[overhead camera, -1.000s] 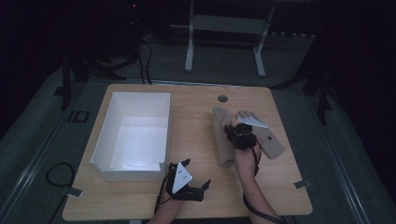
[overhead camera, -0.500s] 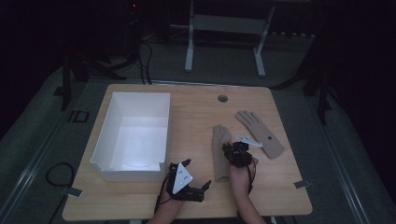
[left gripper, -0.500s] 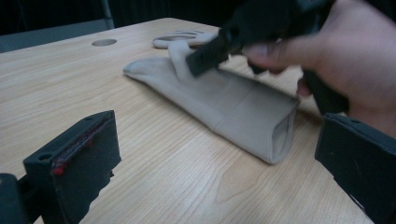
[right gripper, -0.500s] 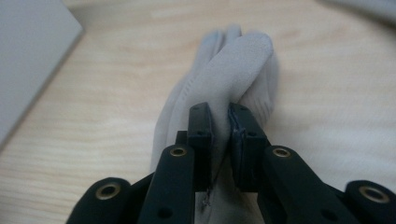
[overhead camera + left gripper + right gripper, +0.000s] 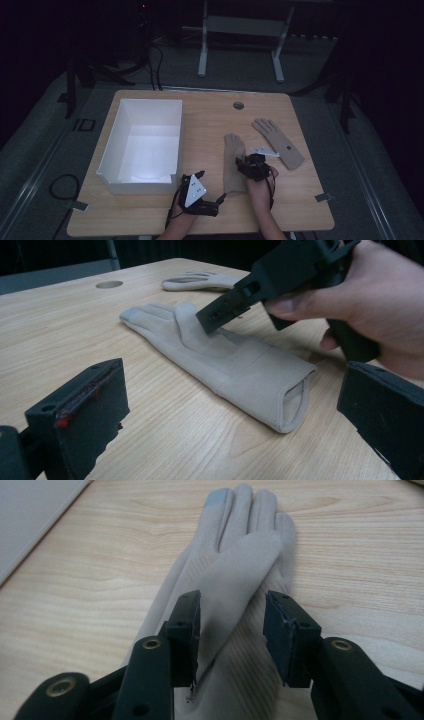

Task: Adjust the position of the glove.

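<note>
Two beige gloves lie on the wooden table. The near glove (image 5: 233, 159) (image 5: 225, 355) (image 5: 240, 525) lies flat, fingers pointing away and its thumb folded across the palm. My right gripper (image 5: 246, 165) (image 5: 232, 630) (image 5: 235, 310) sits low over it. Its jaws have just been opening and stand apart, with the thumb between them and a gap at one pad. The far glove (image 5: 278, 142) (image 5: 195, 281) lies to the right. My left gripper (image 5: 210, 186) (image 5: 235, 410) rests open near the front edge, aimed at the near glove's cuff.
A white open box (image 5: 140, 182) (image 5: 30, 510) stands on the left half of the table. A small white tag (image 5: 265, 150) lies between the gloves. A round hole (image 5: 238, 105) sits near the table's far edge.
The right hand came back toward the person and sank to the table. The near glove shifted toward the front edge with it, and the right jaws now stand apart. The left gripper stayed put.
</note>
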{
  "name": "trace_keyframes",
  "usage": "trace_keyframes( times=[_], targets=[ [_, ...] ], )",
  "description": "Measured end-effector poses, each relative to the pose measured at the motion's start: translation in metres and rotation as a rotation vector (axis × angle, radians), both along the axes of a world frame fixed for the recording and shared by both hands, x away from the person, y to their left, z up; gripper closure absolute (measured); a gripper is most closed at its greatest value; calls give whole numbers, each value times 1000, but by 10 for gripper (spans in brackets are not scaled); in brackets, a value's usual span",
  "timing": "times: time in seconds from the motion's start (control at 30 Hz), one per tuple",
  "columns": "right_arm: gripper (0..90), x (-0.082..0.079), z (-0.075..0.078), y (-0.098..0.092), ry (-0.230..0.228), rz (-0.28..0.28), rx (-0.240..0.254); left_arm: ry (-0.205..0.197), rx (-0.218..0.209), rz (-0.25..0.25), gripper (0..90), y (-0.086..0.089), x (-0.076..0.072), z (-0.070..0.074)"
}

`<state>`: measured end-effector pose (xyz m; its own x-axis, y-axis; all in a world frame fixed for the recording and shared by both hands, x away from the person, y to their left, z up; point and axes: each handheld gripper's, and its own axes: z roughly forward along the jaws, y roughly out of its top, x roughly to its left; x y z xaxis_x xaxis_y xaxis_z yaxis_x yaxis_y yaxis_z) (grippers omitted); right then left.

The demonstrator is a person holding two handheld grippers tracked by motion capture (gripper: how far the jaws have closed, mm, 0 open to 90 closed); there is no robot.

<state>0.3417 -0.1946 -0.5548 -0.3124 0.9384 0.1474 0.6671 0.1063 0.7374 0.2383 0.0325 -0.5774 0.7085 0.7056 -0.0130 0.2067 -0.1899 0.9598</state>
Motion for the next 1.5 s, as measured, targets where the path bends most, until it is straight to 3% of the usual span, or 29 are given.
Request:
trace_keyframes(
  times=[0.1, 0.23, 0.33, 0.6, 0.7, 0.8, 0.87, 0.97, 1.07, 1.1, 1.17, 1.27, 1.43, 1.5],
  targets=[
    [580, -1, 5, -8, 20, 13, 5, 0, 1, 1, 3, 0, 0, 0],
    [608, 0, 12, -16, 6, 22, -46, 1, 0, 2, 2, 0, 0, 0],
    [586, 3, 19, -25, -8, 46, -40, 2, -3, 3, 3, 0, 0, 0],
    [545, 24, 47, -51, -141, 226, -49, 7, -7, -1, 3, 1, 1, 0],
    [555, 33, 56, -65, -162, 274, -66, 7, -9, 0, 3, 1, 1, 0],
    [618, 44, 62, -80, -137, 287, -123, 7, -9, 0, 2, 1, 1, 0],
    [597, 51, 63, -92, -119, 288, -130, 6, -7, 0, 2, 1, 1, 0],
    [537, 58, 65, -110, -129, 299, -170, 7, -9, -1, 2, 1, 1, 0],
    [535, 63, 66, -124, -123, 286, -179, 8, -9, -1, 3, 1, 1, 0],
    [537, 70, 67, -137, -118, 274, -197, 9, -8, -1, 3, 1, 1, 0],
    [537, 72, 66, -141, -116, 276, -199, 8, -8, 0, 3, 1, 1, 0],
    [528, 86, 60, -156, -117, 302, -222, 7, -9, 0, 3, 1, 1, 0],
    [527, 98, 50, -159, -102, 322, -217, 10, -11, 1, 3, 1, 1, 0],
    [542, 107, 38, -160, -74, 326, -225, 11, -11, 1, 3, 1, 1, 0]
  ],
)
